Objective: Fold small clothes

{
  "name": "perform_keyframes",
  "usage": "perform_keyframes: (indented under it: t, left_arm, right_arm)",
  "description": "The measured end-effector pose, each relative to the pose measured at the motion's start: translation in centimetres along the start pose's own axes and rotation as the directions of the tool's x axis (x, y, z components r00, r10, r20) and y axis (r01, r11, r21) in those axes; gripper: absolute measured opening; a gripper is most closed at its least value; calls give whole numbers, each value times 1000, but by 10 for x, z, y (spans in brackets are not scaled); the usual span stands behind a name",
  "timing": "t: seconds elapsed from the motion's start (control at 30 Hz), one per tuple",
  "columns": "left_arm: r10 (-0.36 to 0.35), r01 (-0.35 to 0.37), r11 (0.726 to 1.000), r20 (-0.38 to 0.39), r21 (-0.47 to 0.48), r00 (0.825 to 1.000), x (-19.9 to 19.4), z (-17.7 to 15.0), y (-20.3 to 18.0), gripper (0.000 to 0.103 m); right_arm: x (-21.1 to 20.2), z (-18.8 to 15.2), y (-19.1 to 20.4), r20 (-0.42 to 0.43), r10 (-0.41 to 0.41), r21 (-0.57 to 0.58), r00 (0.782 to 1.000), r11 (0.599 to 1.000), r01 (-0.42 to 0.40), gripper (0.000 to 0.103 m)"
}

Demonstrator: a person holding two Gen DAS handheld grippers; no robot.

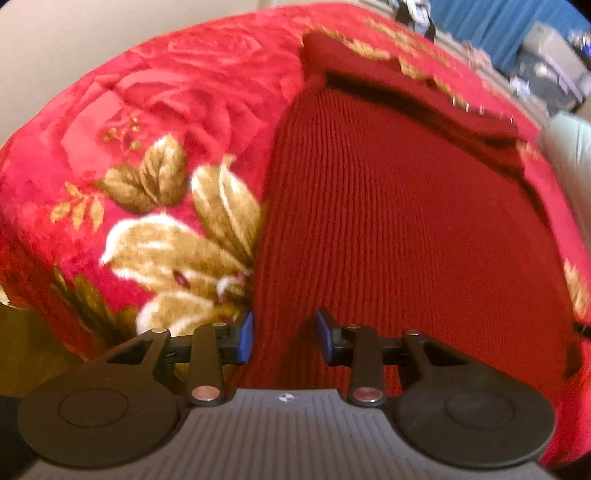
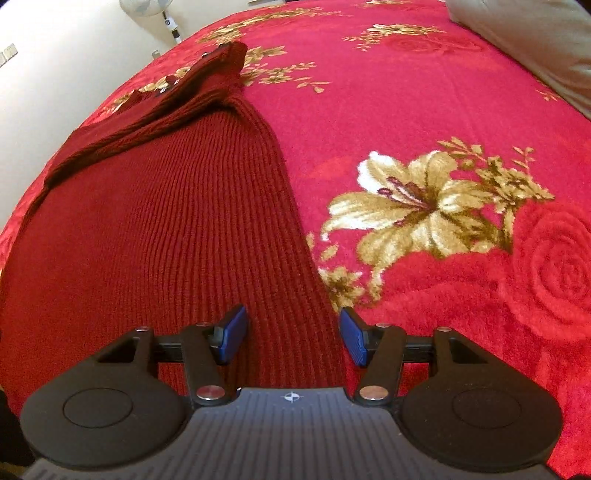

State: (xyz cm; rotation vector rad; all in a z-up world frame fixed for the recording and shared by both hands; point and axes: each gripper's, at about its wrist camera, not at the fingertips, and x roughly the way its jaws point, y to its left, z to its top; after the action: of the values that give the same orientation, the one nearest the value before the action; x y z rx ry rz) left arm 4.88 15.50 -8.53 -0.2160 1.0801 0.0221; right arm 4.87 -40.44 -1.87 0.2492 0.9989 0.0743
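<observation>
A dark red ribbed knit garment (image 1: 388, 206) lies flat on a red floral blanket (image 1: 155, 110), with a folded part across its far end. My left gripper (image 1: 284, 338) is open over the garment's near left edge, blue pads on either side of the fabric. In the right wrist view the same garment (image 2: 166, 221) lies to the left. My right gripper (image 2: 293, 334) is open over the garment's near right edge, one pad (image 2: 234, 332) above the knit and the other above the blanket (image 2: 443, 74).
A pale pillow (image 2: 524, 40) lies at the bed's far right. A standing fan (image 2: 147, 7) and a cream wall are beyond the bed's left side. Blue curtain and clutter (image 1: 517, 33) show past the bed in the left wrist view.
</observation>
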Motion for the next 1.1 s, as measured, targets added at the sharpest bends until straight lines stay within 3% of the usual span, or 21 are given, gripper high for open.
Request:
perform_keyframes:
  t: [0.1, 0.17, 0.2, 0.23, 0.27, 0.33, 0.37, 0.4, 0.43, 0.53, 0.57, 0.6, 0.67, 0.8, 0.83, 0.93, 1.0, 1.07, 1.1]
  left_arm:
    - [2, -2, 1000, 4, 7, 1000, 1, 0, -1, 39]
    - [-10, 11, 1000, 37, -17, 999, -4, 2, 2, 27]
    - [-19, 21, 1000, 72, -22, 997, -9, 3, 3, 18]
    - [-33, 35, 999, 109, -19, 994, -16, 5, 3, 18]
    - [-46, 48, 999, 134, -15, 990, -20, 6, 2, 18]
    - [-42, 43, 999, 105, -7, 994, -17, 6, 0, 19]
    - [-26, 26, 1000, 49, 2, 998, -7, 4, -1, 21]
    - [-8, 8, 1000, 1, 15, 1000, 1, 1, -3, 28]
    - [0, 0, 1000, -4, 22, 1000, 3, 0, -3, 29]
    - [-31, 31, 1000, 22, 4, 999, -2, 2, -1, 28]
    - [-35, 35, 999, 31, -1, 999, -3, 2, -1, 23]
    - [-32, 32, 999, 47, 4, 998, -5, 2, -1, 12]
    - [-38, 34, 998, 89, 48, 995, -11, 3, -7, 12]
    - [-78, 69, 992, 86, 102, 993, -13, -1, -20, 17]
    - [-70, 64, 993, 62, 102, 996, -8, -1, -21, 23]
    - [-24, 22, 995, 23, 92, 999, 0, -3, -17, 29]
    - [-37, 36, 998, 19, 58, 999, 1, -3, -13, 29]
    - [-21, 19, 998, 39, 55, 999, -1, -2, -11, 14]
    - [-16, 13, 998, 56, 60, 998, -3, -1, -10, 12]
  right_arm:
    - [1, 0, 2, -2, -6, -8, 1000, 1000, 6, 59]
    - [0, 0, 2, 3, -5, -2, 1000, 1000, 5, 50]
    - [-1, 2, 1, 12, 5, 5, 1000, 1000, -5, 36]
    - [-4, 3, 0, 29, 22, 17, 999, 1000, -23, 27]
    - [-9, 5, -2, 59, 58, 40, 997, 997, -60, 25]
    - [-14, 8, -8, 90, 110, 80, 990, 990, -118, 26]
    - [-13, 8, -10, 86, 107, 91, 991, 989, -114, 27]
    - [-10, 7, -10, 66, 84, 93, 994, 992, -90, 29]
    - [-4, 6, -10, 37, 57, 87, 998, 994, -60, 30]
    - [2, 2, -3, 8, 31, 38, 999, 999, -31, 36]
    - [1, 2, -1, 10, 32, 28, 999, 999, -33, 36]
    - [0, 2, 0, 13, 39, 25, 999, 999, -40, 33]
    - [-4, 3, 2, 37, 41, 19, 998, 999, -42, 12]
    - [-12, 6, -5, 84, 60, 65, 995, 996, -66, 14]
    - [-10, 7, -7, 77, 51, 70, 996, 996, -56, 17]
    - [0, 4, -7, 18, 42, 63, 999, 997, -43, 28]
    - [0, 2, -2, 12, 37, 24, 999, 999, -37, 28]
    - [-1, 2, 0, 13, 35, 14, 999, 999, -36, 28]
    - [-1, 1, 0, 17, 37, 17, 999, 999, -37, 19]
